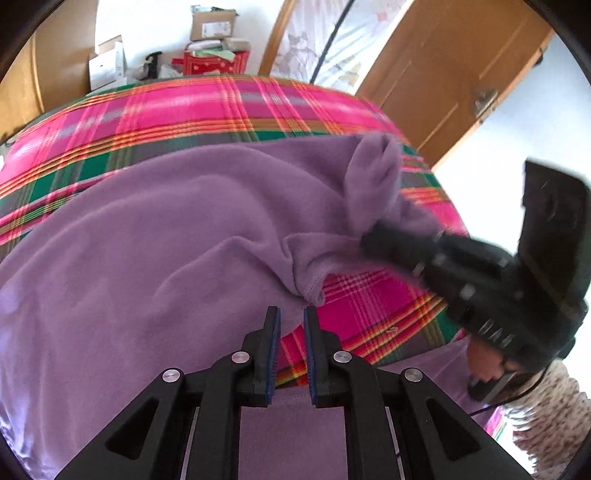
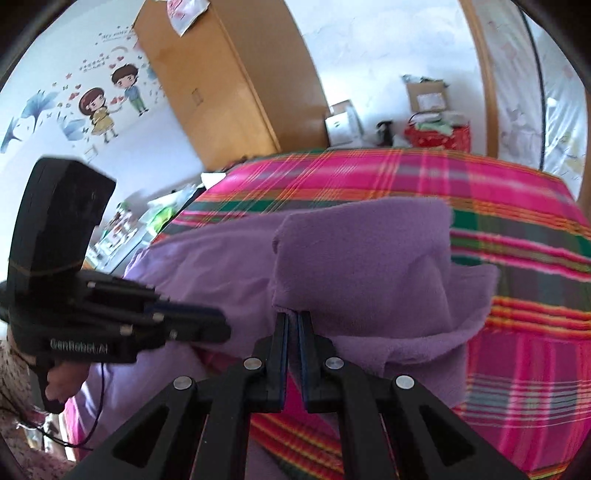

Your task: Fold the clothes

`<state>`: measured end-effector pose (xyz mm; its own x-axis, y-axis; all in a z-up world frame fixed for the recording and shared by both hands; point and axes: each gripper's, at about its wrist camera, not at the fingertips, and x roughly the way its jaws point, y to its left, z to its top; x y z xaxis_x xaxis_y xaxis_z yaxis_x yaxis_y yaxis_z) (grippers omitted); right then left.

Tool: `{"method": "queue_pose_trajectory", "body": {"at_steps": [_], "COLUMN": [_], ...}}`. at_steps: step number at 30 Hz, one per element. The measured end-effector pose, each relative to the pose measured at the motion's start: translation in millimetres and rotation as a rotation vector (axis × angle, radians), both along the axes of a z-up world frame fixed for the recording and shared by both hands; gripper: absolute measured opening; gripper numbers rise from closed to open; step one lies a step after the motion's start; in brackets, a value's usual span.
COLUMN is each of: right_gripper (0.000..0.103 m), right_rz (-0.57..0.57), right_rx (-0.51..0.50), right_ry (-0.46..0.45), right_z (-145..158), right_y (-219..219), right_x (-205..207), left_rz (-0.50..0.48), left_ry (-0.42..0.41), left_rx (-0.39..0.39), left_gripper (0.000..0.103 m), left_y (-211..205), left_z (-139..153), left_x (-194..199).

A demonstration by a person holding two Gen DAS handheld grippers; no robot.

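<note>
in the left wrist view, bare pink-and-green plaid bedspread point(image 1: 369, 306) lies open at 1 o'clock of the left gripper point(image 1: 291, 314). the soft purple fleece garment point(image 1: 155, 236) spreads from 9 to 12 o'clock. the right gripper point(image 1: 373, 240), pinching a raised fold, blocks 2 o'clock. stacked cardboard boxes point(image 1: 212, 24) stand beyond the far edge.

One purple garment point(image 1: 147, 240), two hand-held grippers point(image 1: 291, 314)

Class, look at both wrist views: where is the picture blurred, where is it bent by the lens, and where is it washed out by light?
Left wrist view: the right tool is smeared by motion blur; the plaid bedspread bulges from fisheye distortion; the floor beside the door is blown out white. Right wrist view: the left tool is slightly soft; the wardrobe leans and curves; the purple garment is evenly lit.
</note>
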<state>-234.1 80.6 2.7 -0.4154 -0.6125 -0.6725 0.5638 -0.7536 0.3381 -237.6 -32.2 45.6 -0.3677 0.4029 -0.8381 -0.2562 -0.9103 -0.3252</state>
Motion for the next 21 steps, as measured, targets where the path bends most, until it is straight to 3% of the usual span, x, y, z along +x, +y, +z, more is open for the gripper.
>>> {"method": "queue_pose_trajectory", "body": {"at_steps": [5, 7, 12, 15, 21], "right_gripper": [0.009, 0.017, 0.021, 0.043, 0.045], "right_rz": [0.028, 0.038, -0.083, -0.192, -0.309], "right_rx": [-0.048, -0.047, 0.008, 0.055, -0.004], "right_ry": [-0.023, -0.006, 0.043, 0.048, -0.058], "right_z": [9.0, 17.1, 26.1, 22.6, 4.0], "right_y": [7.7, 13.6, 42.5, 58.5, 82.2], "right_x": [6.5, 11.7, 9.9, -1.7, -24.0], "left_rz": [0.038, 0.049, 0.072, 0.076, 0.075], "left_ry": [-0.012, -0.019, -0.041, -0.050, -0.057], "left_rx": [0.023, 0.034, 0.062, 0.066, 0.086], "left_gripper": [0.013, 0.013, 0.013, 0.013, 0.013], "left_y": [-10.7, -12.6, -15.7, -17.3, -11.3], "left_z": [-1.6, -4.4, -12.5, -15.8, -17.6], "left_x": [-0.4, -3.9, -7.3, -6.5, -11.1]}}
